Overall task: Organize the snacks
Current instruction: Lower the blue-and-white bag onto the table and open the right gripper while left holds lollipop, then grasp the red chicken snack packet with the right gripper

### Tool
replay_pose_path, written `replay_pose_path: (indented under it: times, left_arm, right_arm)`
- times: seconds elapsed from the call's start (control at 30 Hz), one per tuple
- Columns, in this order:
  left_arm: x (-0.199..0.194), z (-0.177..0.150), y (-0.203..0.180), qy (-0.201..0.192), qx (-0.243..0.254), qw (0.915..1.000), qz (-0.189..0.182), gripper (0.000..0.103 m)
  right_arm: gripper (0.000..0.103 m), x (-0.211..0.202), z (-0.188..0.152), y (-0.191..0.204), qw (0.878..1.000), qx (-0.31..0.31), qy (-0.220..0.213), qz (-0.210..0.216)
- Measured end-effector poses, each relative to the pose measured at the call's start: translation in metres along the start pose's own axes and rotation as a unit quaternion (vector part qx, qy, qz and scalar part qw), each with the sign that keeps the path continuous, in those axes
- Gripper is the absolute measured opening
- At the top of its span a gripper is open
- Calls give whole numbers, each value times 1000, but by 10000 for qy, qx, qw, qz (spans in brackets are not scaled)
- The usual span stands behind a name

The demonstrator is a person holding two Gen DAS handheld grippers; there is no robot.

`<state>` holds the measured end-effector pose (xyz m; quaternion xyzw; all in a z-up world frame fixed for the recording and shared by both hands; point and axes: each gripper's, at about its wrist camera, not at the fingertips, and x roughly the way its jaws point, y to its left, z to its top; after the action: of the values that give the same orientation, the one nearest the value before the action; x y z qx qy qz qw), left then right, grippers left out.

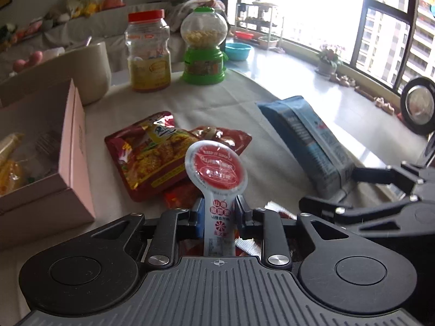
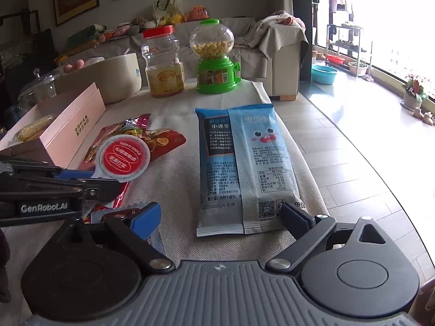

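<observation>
My left gripper is shut on the stem of a white lollipop-shaped snack packet with a round red label, held upright above the table; the packet also shows in the right wrist view. Below it lie red snack bags. A pink box with snacks inside stands at the left. My right gripper is open, its fingers either side of the near end of a blue snack bag lying flat on the cloth. The right gripper shows in the left wrist view.
A red-lidded jar and a green candy dispenser stand at the back of the table. A beige round container is behind the pink box. The table edge and tiled floor lie to the right. A small silver wrapper lies near my right gripper's left finger.
</observation>
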<state>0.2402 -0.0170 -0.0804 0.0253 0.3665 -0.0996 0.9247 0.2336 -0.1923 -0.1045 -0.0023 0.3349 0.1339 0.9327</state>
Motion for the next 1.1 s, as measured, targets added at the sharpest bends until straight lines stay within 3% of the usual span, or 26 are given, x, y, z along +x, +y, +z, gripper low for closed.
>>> replay_pose_path:
  times: [0.13, 0.37, 0.47, 0.57, 0.7, 0.87, 1.1]
  left_arm:
    - [-23, -19, 17, 46, -84, 9999, -142, 26]
    - [-73, -67, 57, 320, -599, 9976, 138, 24]
    - [-88, -78, 70, 306, -837, 9960, 81, 24]
    - [-86, -76, 74, 215, -937, 9954, 46, 27]
    - [-71, -66, 67, 105, -780, 9968, 164, 28]
    - [-62, -62, 70, 76, -839, 9964, 37, 28]
    - [-83, -86, 74, -135, -929, 9956, -64, 28]
  right_arm:
    - [96, 0, 0, -1, 10000, 39, -12, 37]
    - [97, 0, 0, -1, 10000, 28, 11, 35]
    - [97, -1, 0, -2, 10000, 44, -3, 54]
    - [97, -8, -2, -5, 9997, 143, -202, 22]
    - [97, -34, -8, -1, 9964, 32, -820, -222]
    - [97, -43, -15, 29, 9951, -618, -454, 629]
    - [93, 0, 14, 84, 9897, -1018, 34, 1008]
